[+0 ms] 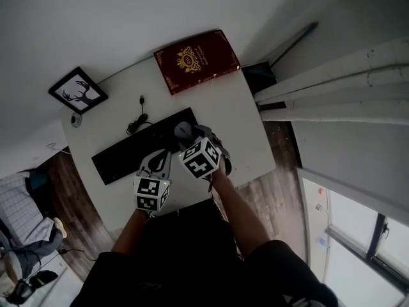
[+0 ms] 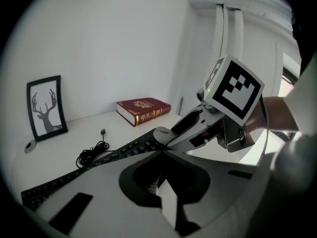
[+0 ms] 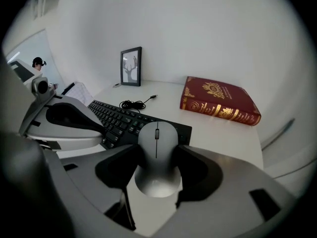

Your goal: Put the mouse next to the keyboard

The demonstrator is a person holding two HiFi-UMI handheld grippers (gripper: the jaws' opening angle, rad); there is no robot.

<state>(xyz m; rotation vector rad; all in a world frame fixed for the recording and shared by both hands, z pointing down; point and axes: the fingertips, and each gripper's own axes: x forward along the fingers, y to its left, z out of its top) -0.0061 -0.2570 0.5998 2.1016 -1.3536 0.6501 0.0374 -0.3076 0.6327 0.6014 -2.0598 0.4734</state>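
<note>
Mouse (image 3: 156,133), nose toward the keyboard (image 3: 119,120), sits lengthwise clamped in the right gripper (image 3: 157,155); left gripper (image 2: 163,155) closed, empty.

keyboard (image 3: 116,120): black, lying flat | mouse (image 3: 157,167): grey, clamped in right tool (image 3: 157,150) (above keyboard's right end)

Two grippers are in view: one left gripper (image 1: 158,158) and one right gripper (image 3: 157,152). One mouse (image 3: 157,133) sits between the right gripper's jaws. Just beyond both tips lies one keyboard (image 3: 116,119), with one coiled cable (image 1: 137,123) behind it. Farther out stand one red book (image 1: 196,60), one framed deer picture (image 1: 78,90) and one small round object (image 1: 76,120), all on one white table (image 1: 246,130).
</note>
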